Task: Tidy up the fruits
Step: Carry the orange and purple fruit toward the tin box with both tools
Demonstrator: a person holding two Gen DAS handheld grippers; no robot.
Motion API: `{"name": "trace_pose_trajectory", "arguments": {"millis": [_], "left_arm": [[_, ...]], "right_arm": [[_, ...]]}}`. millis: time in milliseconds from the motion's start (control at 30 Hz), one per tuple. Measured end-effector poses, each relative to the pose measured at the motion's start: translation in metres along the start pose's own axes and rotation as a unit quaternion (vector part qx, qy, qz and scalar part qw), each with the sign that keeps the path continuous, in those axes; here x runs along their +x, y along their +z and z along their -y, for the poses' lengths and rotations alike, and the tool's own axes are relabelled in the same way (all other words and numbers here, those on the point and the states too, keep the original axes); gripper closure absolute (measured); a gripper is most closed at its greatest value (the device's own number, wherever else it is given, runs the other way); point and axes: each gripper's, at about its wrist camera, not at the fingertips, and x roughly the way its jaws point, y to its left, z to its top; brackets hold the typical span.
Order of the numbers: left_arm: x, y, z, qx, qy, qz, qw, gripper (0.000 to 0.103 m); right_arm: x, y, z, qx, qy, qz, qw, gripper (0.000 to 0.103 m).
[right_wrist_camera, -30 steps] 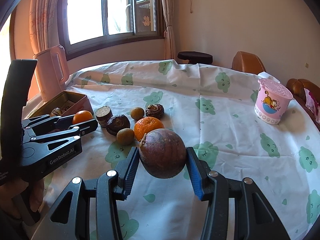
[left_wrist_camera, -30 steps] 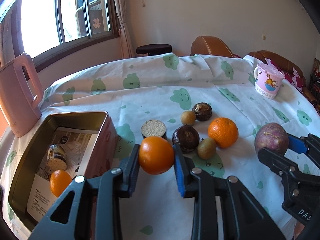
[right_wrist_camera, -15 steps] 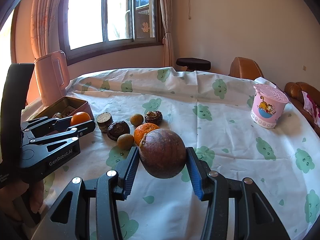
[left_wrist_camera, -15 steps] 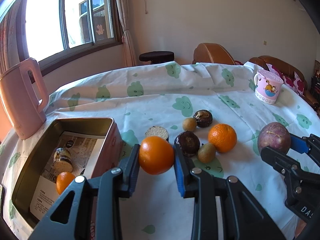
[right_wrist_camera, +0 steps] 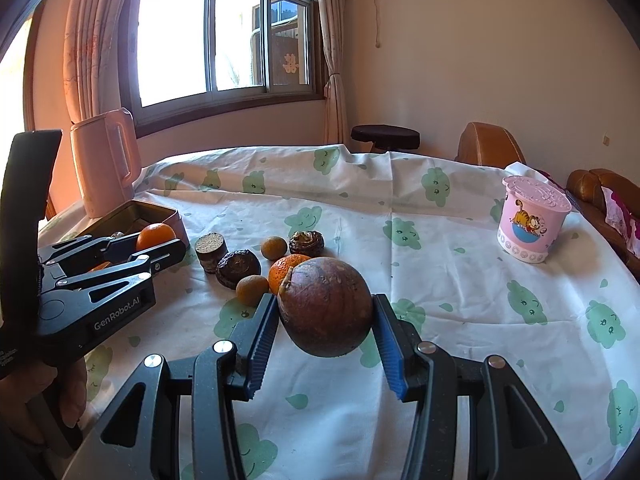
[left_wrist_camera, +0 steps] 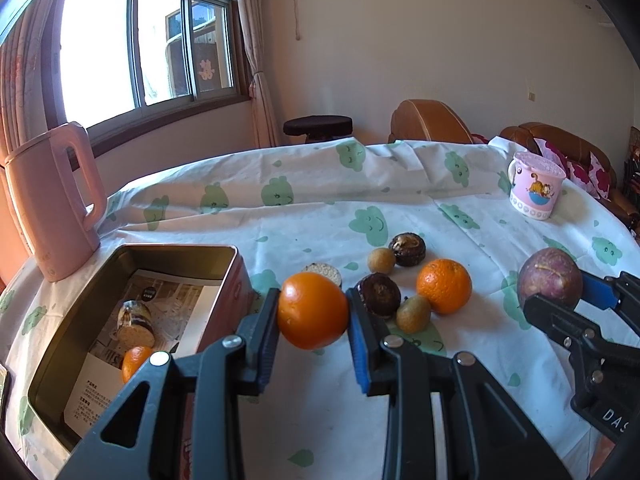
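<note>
My left gripper is shut on an orange and holds it above the cloth, just right of the open metal tin. The tin holds a small orange and a cut brown fruit. My right gripper is shut on a brown passion fruit, held above the table; it also shows in the left wrist view. On the cloth between them lie another orange, two dark shrivelled fruits, two small yellow-brown fruits and a cut round piece.
A pink jug stands behind the tin at the left edge. A pink cartoon cup stands at the far right. Chairs and a stool are behind the round table, covered in a white cloth with green clouds.
Both grippers have lifted and tilted up a little with their fruits still held, so more of the room and wall shows. The fruits on the cloth have not moved.
</note>
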Motion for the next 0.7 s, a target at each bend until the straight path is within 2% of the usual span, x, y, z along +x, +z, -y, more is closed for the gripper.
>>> {"name": "trace_pose_trajectory", "arguments": {"millis": [400,533,700], "left_arm": [[-0.006,-0.001,-0.006,-0.01,0.005,0.01,0.9999,0.07],[-0.012,-0.004,-0.015,-0.016,0.004,0.001,0.9999,0.07],[-0.027,0.0,-0.04,-0.026,0.014,0.008,0.9995,0.07]], "right_arm": [[-0.004,0.0,-0.01,-0.021,-0.004,0.009,1.0,0.053],[-0.003,0.006,-0.02,-0.023,0.022,0.004,0.999,0.053],[-0.004,0.027,-0.041,-0.027,0.063,0.012,0.998,0.053]]}}
